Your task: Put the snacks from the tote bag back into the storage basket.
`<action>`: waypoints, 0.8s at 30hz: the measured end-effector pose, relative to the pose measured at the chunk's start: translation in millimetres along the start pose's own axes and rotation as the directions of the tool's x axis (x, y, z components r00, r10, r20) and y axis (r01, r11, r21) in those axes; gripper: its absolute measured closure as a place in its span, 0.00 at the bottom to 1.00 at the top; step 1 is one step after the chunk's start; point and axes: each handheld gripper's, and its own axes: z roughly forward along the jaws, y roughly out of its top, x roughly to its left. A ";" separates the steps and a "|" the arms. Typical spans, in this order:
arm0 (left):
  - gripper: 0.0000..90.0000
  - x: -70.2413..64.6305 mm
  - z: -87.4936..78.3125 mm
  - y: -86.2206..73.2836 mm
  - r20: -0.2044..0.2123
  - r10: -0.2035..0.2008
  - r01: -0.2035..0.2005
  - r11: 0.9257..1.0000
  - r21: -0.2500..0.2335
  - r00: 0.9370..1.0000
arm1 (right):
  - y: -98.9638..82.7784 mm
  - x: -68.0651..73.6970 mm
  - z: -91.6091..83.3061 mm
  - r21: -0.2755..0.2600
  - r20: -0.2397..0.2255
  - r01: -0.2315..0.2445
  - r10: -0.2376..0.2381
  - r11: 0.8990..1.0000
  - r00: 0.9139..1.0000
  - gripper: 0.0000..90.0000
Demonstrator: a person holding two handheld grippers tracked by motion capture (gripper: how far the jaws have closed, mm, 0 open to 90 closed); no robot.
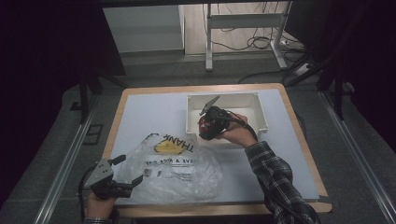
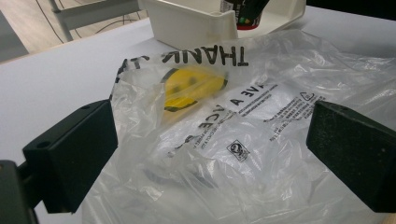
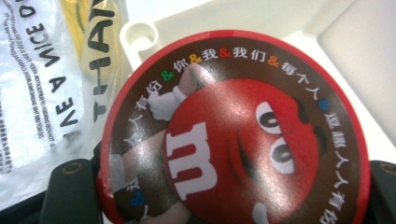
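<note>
Tabletop (image 1: 144, 112): plastic bag (image 1: 175, 170) contents hazy, yellow smiley blurred. White bin (image 1: 254, 112) edge holds candy tub (image 3: 233, 130), body hidden, lid legible close-up. Right claw (image 1: 208, 128) pinches tub. Left claw (image 1: 126, 170) spread at bag edge.

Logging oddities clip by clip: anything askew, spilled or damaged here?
Nothing spilled or damaged. The plastic bag lies crumpled, which is normal. The right gripper holds the round candy tin at the white bin's near wall; the left gripper is open at the bag's edge.
</note>
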 end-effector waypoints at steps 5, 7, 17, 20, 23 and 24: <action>0.02 0.3 -0.4 0.1 -0.003 -0.001 0.001 1.000 -0.002 1.000 | 2.3 -3.4 4.6 -0.003 0.002 0.000 0.000 1.000 1.000 0.28; 0.02 0.3 -0.4 0.1 -0.004 0.000 0.000 1.000 -0.002 1.000 | 3.5 -4.3 5.6 -0.006 -0.001 -0.007 0.007 1.000 1.000 0.28; 0.02 0.1 -0.3 0.1 -0.001 0.001 -0.001 1.000 -0.002 1.000 | 7.8 -8.6 14.8 -0.001 -0.002 -0.004 0.004 1.000 1.000 0.28; 0.02 0.1 -0.1 0.1 0.000 0.002 -0.002 1.000 -0.001 1.000 | 8.4 -9.0 17.1 0.001 -0.001 -0.004 0.004 1.000 1.000 0.28; 0.02 -0.1 -0.1 0.2 -0.001 0.003 -0.003 1.000 0.000 1.000 | 9.3 -9.7 19.5 -0.003 0.001 0.000 0.000 1.000 1.000 0.28; 0.02 0.0 -0.1 0.2 -0.001 0.003 -0.003 1.000 -0.001 1.000 | 9.7 -9.8 19.8 -0.001 0.000 0.000 0.000 1.000 1.000 0.28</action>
